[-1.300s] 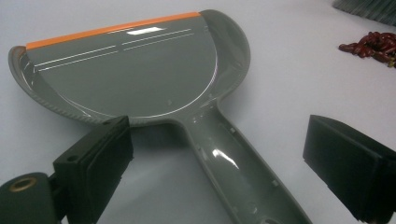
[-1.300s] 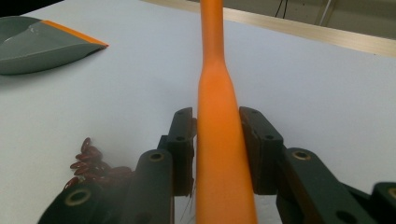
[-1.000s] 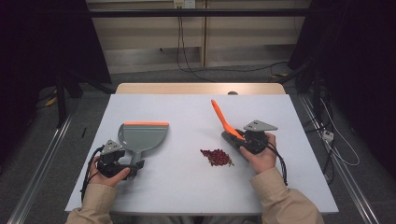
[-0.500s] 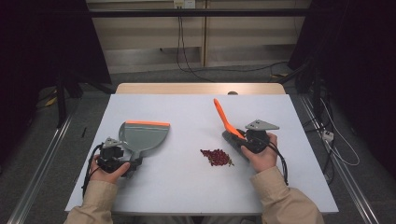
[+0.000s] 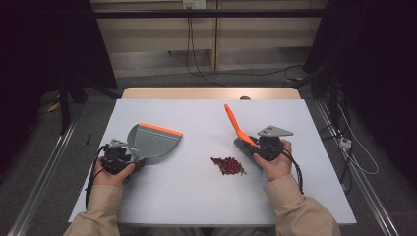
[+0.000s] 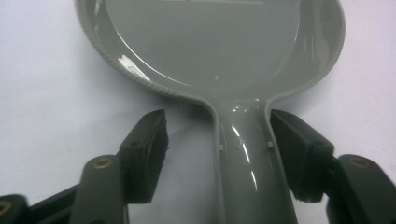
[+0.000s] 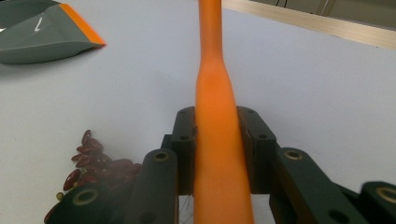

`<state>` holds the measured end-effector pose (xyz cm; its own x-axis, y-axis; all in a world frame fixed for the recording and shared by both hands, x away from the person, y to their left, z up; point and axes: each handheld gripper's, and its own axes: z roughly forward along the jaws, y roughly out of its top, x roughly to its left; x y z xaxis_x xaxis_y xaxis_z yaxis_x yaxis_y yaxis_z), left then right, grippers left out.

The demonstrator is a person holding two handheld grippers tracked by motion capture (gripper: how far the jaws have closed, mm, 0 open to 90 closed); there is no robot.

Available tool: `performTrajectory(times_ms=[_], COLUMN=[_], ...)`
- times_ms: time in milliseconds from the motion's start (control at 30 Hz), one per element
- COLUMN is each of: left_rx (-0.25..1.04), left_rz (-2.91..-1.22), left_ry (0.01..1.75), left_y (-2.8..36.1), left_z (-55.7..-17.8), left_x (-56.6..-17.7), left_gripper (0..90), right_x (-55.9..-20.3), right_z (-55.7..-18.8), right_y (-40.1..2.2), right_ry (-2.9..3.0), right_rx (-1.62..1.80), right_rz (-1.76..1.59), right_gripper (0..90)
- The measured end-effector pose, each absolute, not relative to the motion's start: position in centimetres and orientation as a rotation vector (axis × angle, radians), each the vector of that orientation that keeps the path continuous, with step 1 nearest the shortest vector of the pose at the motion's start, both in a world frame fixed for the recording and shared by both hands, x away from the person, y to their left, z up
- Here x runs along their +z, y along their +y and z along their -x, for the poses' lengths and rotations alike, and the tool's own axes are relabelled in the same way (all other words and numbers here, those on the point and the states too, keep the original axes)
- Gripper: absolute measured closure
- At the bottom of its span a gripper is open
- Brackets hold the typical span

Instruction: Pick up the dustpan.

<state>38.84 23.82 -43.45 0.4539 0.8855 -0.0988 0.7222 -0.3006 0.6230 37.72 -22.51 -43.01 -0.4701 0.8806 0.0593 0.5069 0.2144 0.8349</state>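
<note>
On the pale worktop (image 5: 196, 196), we see the left hand-held gripper (image 6: 219, 154), jaws just narrowing, straddling the grey plastic dustpan (image 6: 210, 51) handle pointing 12 o'clock, ungripped.

A fixed camera looked forward and down over the white tabletop (image 5: 196, 196). Two close cameras rode the grippers; the right one shared the dustpan (image 7: 42, 35) with it.

Dustpan (image 5: 153, 142) sits on the table (image 5: 196, 206) at centre-left of the high view, its handle pointing lower left. Bean pile (image 5: 228, 165) lies right of it, mid-frame. Brush (image 5: 238, 128) stands tilted just upper right of the beans.
</note>
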Motion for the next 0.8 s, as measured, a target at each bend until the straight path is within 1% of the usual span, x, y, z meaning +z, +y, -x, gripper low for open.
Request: performTrajectory(times_ms=[67, 233, 267, 333, 600, 667, 800], left_rx=[0.345, 0.332, 0.318, 0.337, 0.338, 0.350, 0.325], left_rz=[-2.126, -2.149, -2.155, -2.180, -2.202, -2.206, -2.219], left_ry=[1.341, 1.342, 1.340, 1.315, 1.274, 1.236, 1.149], left_y=[23.5, 22.9, 22.8, 22.6, 23.0, 23.1, 22.7], left_z=[-39.2, -39.8, -39.9, -40.0, -39.7, -39.5, -38.6], left_x=[-43.6, -43.8, -43.8, -43.8, -43.2, -42.8, -41.9], left_gripper=[40.0, 48.1, 51.3, 62.7, 63.6, 63.6, 63.7], right_x=[-43.0, -43.0, -43.0, -43.0, -43.0, -42.9, -42.6], right_z=[-37.8, -37.8, -37.8, -37.8, -37.8, -37.8, -37.6], right_y=[-22.5, -22.6, -22.6, -22.5, -22.6, -22.7, -22.8], right_ry=[2.067, 2.067, 2.068, 2.073, 2.058, 2.051, 2.027], right_rx=[1.165, 1.172, 1.171, 1.167, 1.168, 1.193, 1.204], right_rz=[-1.283, -1.282, -1.282, -1.281, -1.283, -1.293, -1.281], right_gripper=[70.8, 70.8, 70.7, 70.8, 71.1, 71.2, 71.2])
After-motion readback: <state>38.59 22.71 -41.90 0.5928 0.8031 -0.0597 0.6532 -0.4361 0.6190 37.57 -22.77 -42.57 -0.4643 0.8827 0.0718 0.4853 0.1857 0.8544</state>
